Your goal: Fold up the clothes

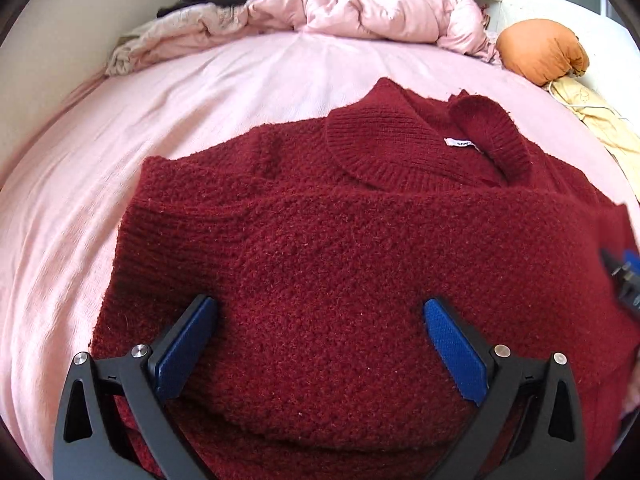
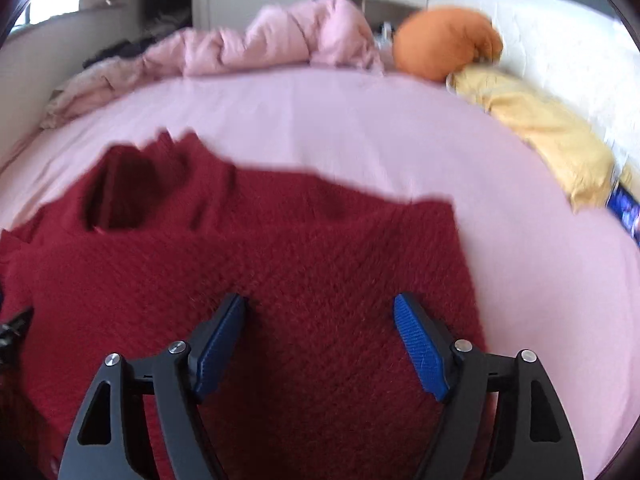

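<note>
Both grippers, the left gripper and the right gripper, hang with fingers spread wide, holding nothing. They sit over the near part of the red sweater, which lies flat on the pink bed sheet. Its collar points away from them, so its length runs straight ahead; each gripper is near its own side
</note>
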The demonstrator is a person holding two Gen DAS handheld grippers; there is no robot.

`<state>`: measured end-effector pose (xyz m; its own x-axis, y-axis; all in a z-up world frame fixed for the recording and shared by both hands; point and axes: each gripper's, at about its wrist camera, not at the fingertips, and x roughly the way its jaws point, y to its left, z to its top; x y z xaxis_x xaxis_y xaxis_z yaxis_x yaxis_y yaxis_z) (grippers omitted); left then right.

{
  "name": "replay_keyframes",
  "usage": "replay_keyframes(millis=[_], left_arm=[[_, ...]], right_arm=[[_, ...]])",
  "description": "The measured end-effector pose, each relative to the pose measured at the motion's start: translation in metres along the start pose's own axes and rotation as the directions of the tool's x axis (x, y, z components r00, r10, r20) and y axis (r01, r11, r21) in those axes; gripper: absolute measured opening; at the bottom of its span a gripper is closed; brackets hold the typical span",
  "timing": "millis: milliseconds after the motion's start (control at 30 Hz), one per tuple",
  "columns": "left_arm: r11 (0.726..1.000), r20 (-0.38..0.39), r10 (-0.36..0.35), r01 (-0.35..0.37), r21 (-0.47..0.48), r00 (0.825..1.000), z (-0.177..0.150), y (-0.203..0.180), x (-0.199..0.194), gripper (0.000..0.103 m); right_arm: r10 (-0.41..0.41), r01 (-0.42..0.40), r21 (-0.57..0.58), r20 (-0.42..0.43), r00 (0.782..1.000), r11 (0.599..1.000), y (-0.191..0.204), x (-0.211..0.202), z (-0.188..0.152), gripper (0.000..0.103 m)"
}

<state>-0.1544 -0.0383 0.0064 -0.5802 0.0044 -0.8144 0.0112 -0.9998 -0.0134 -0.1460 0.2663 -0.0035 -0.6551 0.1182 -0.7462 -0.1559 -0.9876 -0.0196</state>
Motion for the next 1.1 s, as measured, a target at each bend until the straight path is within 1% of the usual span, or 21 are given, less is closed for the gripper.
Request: replay_keyframes(millis=[33, 100, 133, 200, 233, 267, 300, 333, 367, 467, 500, 600, 633, 667, 700, 767, 833, 900, 967, 1033, 1100], left_arm=[[1.000, 0.026, -0.020, 0.020, -0.022, 0.999, 0.007, 0.000, -0.009, 0.103], [0.996, 0.078, -0.057, 0.062, -0.065, 0.995, 0.022, 0.001, -0.027, 0.103], [0.996, 0.093, -0.056, 0.062, -0.064, 0.994, 0.027, 0.000, -0.029, 0.103], [1.000, 0.062, -0.002, 0.004, -0.027, 0.998, 0.030, -0.003, -0.015, 0.103], [0.999, 0.018, 0.043, -0.043, -0.003, 0.999, 0.026, -0.003, 0.002, 0.103], [0.997, -0.036, 0.070, -0.070, 0.019, 0.997, 0.017, -0.001, 0.023, 0.103], [0.998, 0.010, 0.056, -0.056, 0.029, 0.998, 0.006, 0.002, 0.028, 0.103], [0.999, 0.073, 0.028, -0.030, 0.026, 0.997, 0.000, 0.004, 0.021, 0.103], [1.000, 0.083, 0.016, -0.017, 0.016, 0.996, 0.000, 0.006, 0.019, 0.103], [0.999, 0.080, 0.038, -0.040, 0.030, 0.996, 0.000, 0.001, 0.020, 0.103], [0.999, 0.081, 0.037, -0.039, 0.029, 0.996, 0.000, 0.001, 0.021, 0.103], [0.999, 0.084, 0.030, -0.032, 0.025, 0.996, 0.000, 0.003, 0.020, 0.103], [0.999, 0.084, 0.029, -0.031, 0.024, 0.996, 0.001, 0.003, 0.020, 0.103], [0.999, 0.084, 0.028, -0.030, 0.021, 0.996, 0.000, 0.005, 0.019, 0.103], [0.999, 0.084, 0.027, -0.029, 0.020, 0.996, 0.000, 0.005, 0.018, 0.103], [0.999, 0.083, 0.027, -0.028, 0.020, 0.996, 0.000, 0.004, 0.018, 0.103], [0.999, 0.076, 0.038, -0.040, 0.024, 0.996, 0.003, 0.004, 0.019, 0.103], [0.998, 0.076, 0.062, -0.064, 0.028, 0.995, 0.004, 0.002, 0.014, 0.103], [0.995, 0.154, 0.092, -0.097, 0.023, 0.984, -0.004, -0.001, -0.012, 0.103], [0.998, 0.258, 0.057, -0.064, 0.020, 0.965, -0.020, -0.001, -0.044, 0.103], [0.998, 0.235, 0.016, -0.029, 0.049, 0.972, -0.037, 0.001, -0.047, 0.103]], right_arm=[[0.017, -0.017, 0.016, -0.007, 1.000, 1.000, -0.003, 0.006, -0.002, 0.082], [0.005, -0.005, 0.007, -0.002, 1.000, 1.000, -0.001, 0.005, 0.001, 0.082], [-0.004, 0.004, -0.002, 0.003, 1.000, 1.000, 0.001, 0.005, 0.001, 0.082], [0.001, -0.001, 0.002, 0.003, 1.000, 1.000, 0.000, 0.004, 0.000, 0.082], [0.005, -0.005, 0.005, 0.003, 1.000, 1.000, -0.001, 0.003, 0.000, 0.082], [0.007, -0.007, 0.006, 0.004, 1.000, 1.000, -0.001, 0.002, -0.002, 0.083], [0.009, -0.009, 0.007, 0.005, 1.000, 1.000, -0.002, 0.002, -0.003, 0.083], [0.011, -0.011, 0.009, 0.006, 1.000, 1.000, -0.003, 0.001, -0.004, 0.083], [0.015, -0.015, 0.012, 0.007, 1.000, 1.000, -0.004, -0.001, -0.006, 0.083], [0.044, -0.045, 0.028, 0.017, 0.999, 0.999, -0.008, -0.007, -0.007, 0.083], [0.057, -0.058, 0.034, 0.027, 0.998, 0.998, -0.010, -0.011, -0.006, 0.083], [0.070, -0.075, 0.037, 0.121, 0.990, 0.996, -0.010, -0.041, 0.002, 0.082], [0.049, -0.051, 0.011, 0.160, 0.986, 0.999, -0.007, -0.052, 0.004, 0.082], [0.025, -0.022, -0.021, 0.165, 0.986, 1.000, -0.005, -0.053, 0.005, 0.084], [0.001, 0.004, -0.040, 0.137, 0.991, 0.999, -0.005, -0.046, 0.003, 0.086], [-0.006, 0.006, -0.012, 0.000, 1.000, 1.000, -0.018, -0.010, -0.006, 0.086], [0.054, -0.053, 0.042, -0.005, 0.999, 0.998, -0.029, -0.001, -0.006, 0.091], [0.032, -0.032, 0.015, -0.011, 0.999, 0.999, -0.023, -0.001, -0.005, 0.093], [0.027, -0.027, 0.004, -0.011, 1.000, 1.000, -0.021, -0.001, -0.005, 0.094], [0.038, -0.038, 0.013, -0.008, 0.999, 0.999, -0.022, -0.001, -0.005, 0.094], [0.039, -0.039, 0.014, -0.005, 0.999, 0.999, -0.022, -0.002, -0.005, 0.094]])
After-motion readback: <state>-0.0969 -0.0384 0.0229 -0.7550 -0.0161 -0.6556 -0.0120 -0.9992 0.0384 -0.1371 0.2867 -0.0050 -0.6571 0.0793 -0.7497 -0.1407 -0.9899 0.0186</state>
